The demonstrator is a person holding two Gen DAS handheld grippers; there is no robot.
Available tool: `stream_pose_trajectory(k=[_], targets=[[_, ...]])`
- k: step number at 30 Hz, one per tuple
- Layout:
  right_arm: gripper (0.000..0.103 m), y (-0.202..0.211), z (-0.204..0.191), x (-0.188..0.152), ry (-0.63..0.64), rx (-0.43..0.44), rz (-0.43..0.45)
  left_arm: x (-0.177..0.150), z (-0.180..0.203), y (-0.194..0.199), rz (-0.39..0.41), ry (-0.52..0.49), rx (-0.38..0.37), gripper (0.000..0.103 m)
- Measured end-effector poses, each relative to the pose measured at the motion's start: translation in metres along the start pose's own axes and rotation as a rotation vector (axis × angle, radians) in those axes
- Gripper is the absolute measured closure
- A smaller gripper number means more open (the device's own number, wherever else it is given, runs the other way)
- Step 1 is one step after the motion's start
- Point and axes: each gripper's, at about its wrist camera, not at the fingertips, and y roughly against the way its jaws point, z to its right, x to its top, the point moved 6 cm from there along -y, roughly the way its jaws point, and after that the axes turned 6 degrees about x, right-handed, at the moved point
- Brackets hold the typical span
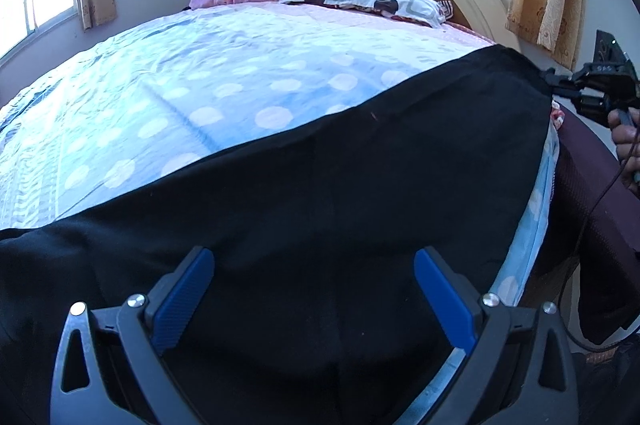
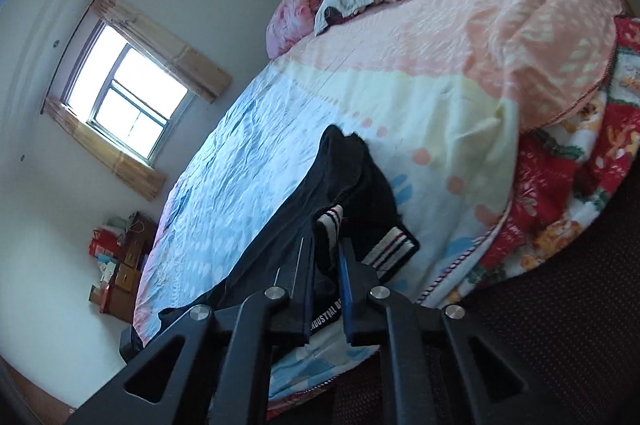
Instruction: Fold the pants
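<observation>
On the bed (image 1: 168,97), your right gripper (image 2: 326,225) pinches the black pants (image 1: 320,165) at a striped cuff (image 2: 331,221). Your left gripper (image 1: 314,261) hovers open-jawed above them. Pants lie mostly flat; I judge no fold is finished.

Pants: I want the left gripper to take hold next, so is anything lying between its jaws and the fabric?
Nothing visible. The left gripper hangs open right over the black pants, only bare cloth beneath. The right gripper is already shut on the striped cuff at the far end.
</observation>
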Motion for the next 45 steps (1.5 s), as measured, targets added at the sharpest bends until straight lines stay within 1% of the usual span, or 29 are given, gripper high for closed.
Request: stream_pose_trajectory(k=[1, 2, 3, 5, 6, 7, 10, 13, 19, 21, 23, 24, 26, 28, 29, 32, 33, 36, 38, 40, 43, 45], targets=[[0.090, 0.001, 0.004, 0.001, 0.000, -0.022, 0.004, 0.000, -0.001, 0.001, 0.000, 0.001, -0.001, 0.001], [0.087, 0.004, 0.009, 0.001, -0.005, -0.039, 0.015, -0.001, -0.002, 0.002, 0.002, 0.004, -0.001, 0.001], [0.083, 0.009, 0.017, 0.001, -0.035, -0.040, 0.032, -0.002, -0.003, 0.002, 0.002, 0.007, -0.002, 0.001], [0.054, 0.017, 0.029, 0.002, -0.092, -0.037, 0.051, -0.002, -0.004, 0.001, 0.001, 0.006, 0.000, 0.001], [0.050, 0.020, 0.034, 0.002, -0.117, -0.023, 0.062, -0.002, -0.003, 0.001, -0.002, 0.003, 0.003, 0.001], [0.050, 0.022, 0.036, 0.002, -0.129, -0.013, 0.063, -0.002, -0.003, 0.000, -0.003, 0.000, 0.007, 0.001], [0.050, 0.020, 0.037, 0.000, -0.122, -0.013, 0.054, -0.001, -0.002, -0.001, -0.006, -0.003, 0.007, 0.001], [0.050, 0.015, 0.036, 0.000, -0.134, 0.036, 0.041, 0.000, -0.002, -0.001, -0.006, -0.002, 0.008, 0.001], [0.050, 0.010, 0.035, 0.000, -0.145, 0.059, 0.038, -0.001, -0.003, -0.001, -0.008, -0.004, 0.008, 0.001], [0.062, 0.014, 0.028, -0.002, -0.124, 0.061, 0.044, -0.001, -0.004, -0.001, -0.009, -0.003, 0.007, 0.001], [0.074, 0.017, 0.019, -0.002, -0.075, 0.039, 0.055, -0.001, -0.003, -0.002, -0.009, -0.005, 0.010, 0.001], [0.077, 0.017, 0.016, -0.001, -0.045, 0.011, 0.055, -0.001, -0.003, -0.002, -0.009, -0.007, 0.012, 0.000], [0.084, 0.015, 0.013, 0.000, -0.015, -0.017, 0.053, -0.001, -0.003, -0.002, -0.009, -0.006, 0.011, 0.000], [0.086, 0.017, 0.008, 0.000, 0.004, -0.031, 0.058, -0.001, -0.003, 0.000, -0.011, 0.006, -0.003, 0.000], [0.086, 0.019, -0.001, 0.000, 0.028, -0.026, 0.067, -0.001, -0.004, 0.001, -0.010, 0.017, -0.013, 0.000], [0.086, 0.022, -0.046, -0.002, 0.141, 0.025, 0.074, -0.002, -0.013, 0.008, -0.006, 0.071, -0.045, 0.000], [0.086, 0.021, -0.066, -0.005, 0.181, 0.053, 0.066, -0.001, -0.017, 0.011, -0.002, 0.088, -0.050, 0.000], [0.086, 0.004, -0.129, -0.024, 0.324, 0.126, 0.002, -0.001, -0.034, 0.026, 0.024, 0.157, -0.068, 0.000], [0.086, -0.020, -0.173, -0.049, 0.407, 0.195, -0.074, -0.004, -0.047, 0.038, 0.045, 0.194, -0.062, 0.000], [0.086, -0.048, -0.205, -0.077, 0.471, 0.243, -0.153, -0.009, -0.062, 0.051, 0.063, 0.223, -0.045, 0.000], [0.086, -0.098, -0.244, -0.134, 0.553, 0.307, -0.305, -0.024, -0.090, 0.071, 0.083, 0.289, -0.024, 0.000], [0.086, -0.130, -0.259, -0.174, 0.598, 0.322, -0.402, -0.034, -0.103, 0.077, 0.080, 0.332, -0.019, 0.000]])
